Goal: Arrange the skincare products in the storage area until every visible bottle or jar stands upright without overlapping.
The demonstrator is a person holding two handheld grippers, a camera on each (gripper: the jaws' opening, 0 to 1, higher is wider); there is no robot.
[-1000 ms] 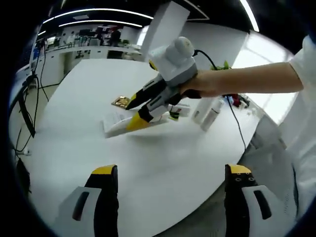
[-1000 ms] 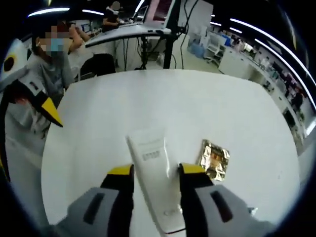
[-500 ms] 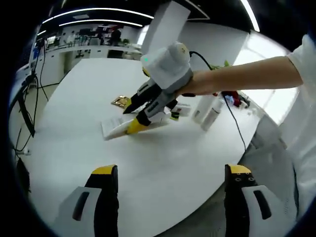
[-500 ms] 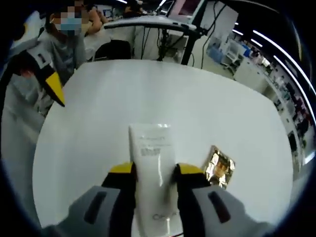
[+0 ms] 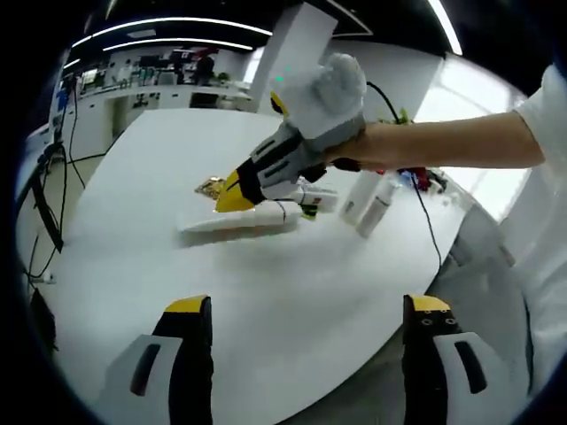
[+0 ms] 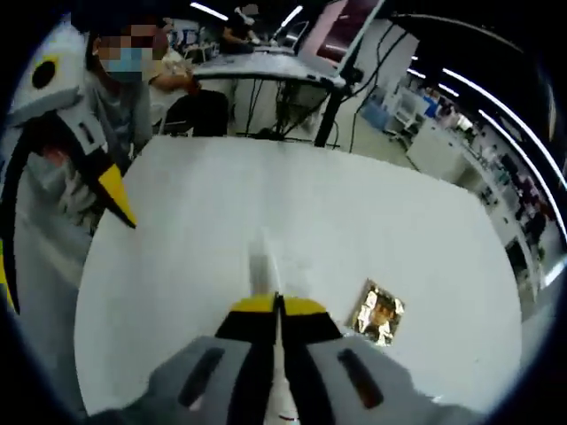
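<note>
Nearest, the left tongs [image 5: 306, 329] hang released over the bare white desk [image 5: 292, 283]. Farther on, the right tongs [image 6: 278, 305] are clenched on a white tube [image 5: 232, 221], seen edge-on above the desk. Just right lies a gold sachet [image 6: 376, 312]; white bottles [image 5: 372, 202] stand beyond.

Open-plan laboratory or technical office. Long ceiling light strips [image 5: 177, 19] run at 11 o'clock above rows of cluttered white workbenches [image 5: 151, 88]; a large round white table [image 6: 354, 230] fills the centre; a black-legged desk [image 6: 266, 66] stands at 12 o'clock.
</note>
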